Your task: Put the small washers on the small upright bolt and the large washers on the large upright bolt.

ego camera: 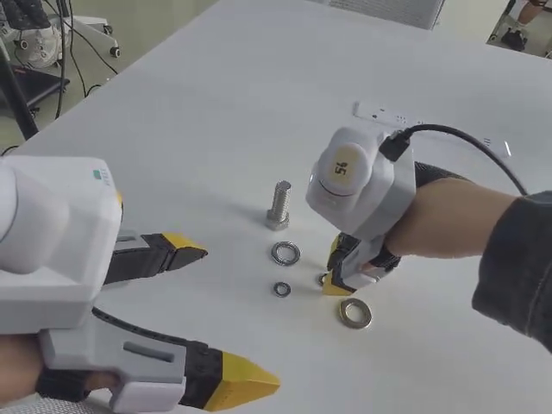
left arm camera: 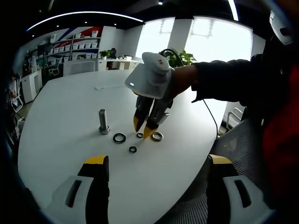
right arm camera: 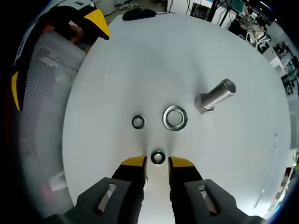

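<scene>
One large bolt [ego camera: 279,205] [left arm camera: 103,122] [right arm camera: 215,96] stands upright on the white table [ego camera: 216,103]. In front of it lie a large washer [ego camera: 285,253] [right arm camera: 175,117] and a small washer [ego camera: 282,289] [right arm camera: 138,122]. My right gripper [ego camera: 335,278] [right arm camera: 158,162] [left arm camera: 145,129] points down at the table, open a little, its yellow tips either side of another small washer [right arm camera: 158,157] [left arm camera: 139,135] without pinching it. A second large washer [ego camera: 355,313] [left arm camera: 157,136] lies beside that gripper. My left gripper [ego camera: 220,315] [left arm camera: 158,163] hovers open and holds nothing at the near left.
A flat white strip [ego camera: 384,114] lies at the far side of the table. A mesh chair [left arm camera: 236,140] stands by the table's edge, and a wheeled chair base [ego camera: 90,34] with cables is on the floor to the far left.
</scene>
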### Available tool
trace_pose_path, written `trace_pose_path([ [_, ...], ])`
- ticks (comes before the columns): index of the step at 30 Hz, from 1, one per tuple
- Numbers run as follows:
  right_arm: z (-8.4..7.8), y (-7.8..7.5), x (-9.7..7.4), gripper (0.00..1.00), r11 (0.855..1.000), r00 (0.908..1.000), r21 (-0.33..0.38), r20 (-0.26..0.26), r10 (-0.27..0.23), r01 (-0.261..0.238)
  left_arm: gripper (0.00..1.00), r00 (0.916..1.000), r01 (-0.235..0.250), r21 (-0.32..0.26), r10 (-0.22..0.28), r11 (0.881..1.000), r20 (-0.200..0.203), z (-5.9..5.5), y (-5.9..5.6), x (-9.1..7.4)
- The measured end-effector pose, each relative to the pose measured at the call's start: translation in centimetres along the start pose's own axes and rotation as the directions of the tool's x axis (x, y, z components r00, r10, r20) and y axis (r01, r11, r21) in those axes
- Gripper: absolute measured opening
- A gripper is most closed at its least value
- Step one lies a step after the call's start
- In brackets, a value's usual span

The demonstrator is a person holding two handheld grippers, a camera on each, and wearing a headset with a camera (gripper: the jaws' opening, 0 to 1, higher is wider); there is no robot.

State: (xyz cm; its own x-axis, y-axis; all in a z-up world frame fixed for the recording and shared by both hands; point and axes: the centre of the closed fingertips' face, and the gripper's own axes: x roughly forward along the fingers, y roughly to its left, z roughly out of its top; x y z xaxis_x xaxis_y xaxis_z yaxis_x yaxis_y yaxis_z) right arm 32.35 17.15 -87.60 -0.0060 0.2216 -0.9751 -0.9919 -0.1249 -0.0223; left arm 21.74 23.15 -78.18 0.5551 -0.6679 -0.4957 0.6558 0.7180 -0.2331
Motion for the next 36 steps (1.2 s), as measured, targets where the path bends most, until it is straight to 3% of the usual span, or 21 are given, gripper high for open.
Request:
trace_pose_path([
  [15,0.04,0.15,0.15,0.18,1.000,1.0000,0.024,0.009,0.002,-0.003,0.86,1.0000,0.004,0.001,-0.004,1.000,0.000,-0.12,-0.17,-0.06],
  [36,0.03,0.16,0.03,0.14,1.000,1.0000,0.003,0.003,-0.003,0.003,0.86,1.0000,0.002,-0.001,-0.002,1.000,0.000,-0.03,-0.12,-0.17],
])
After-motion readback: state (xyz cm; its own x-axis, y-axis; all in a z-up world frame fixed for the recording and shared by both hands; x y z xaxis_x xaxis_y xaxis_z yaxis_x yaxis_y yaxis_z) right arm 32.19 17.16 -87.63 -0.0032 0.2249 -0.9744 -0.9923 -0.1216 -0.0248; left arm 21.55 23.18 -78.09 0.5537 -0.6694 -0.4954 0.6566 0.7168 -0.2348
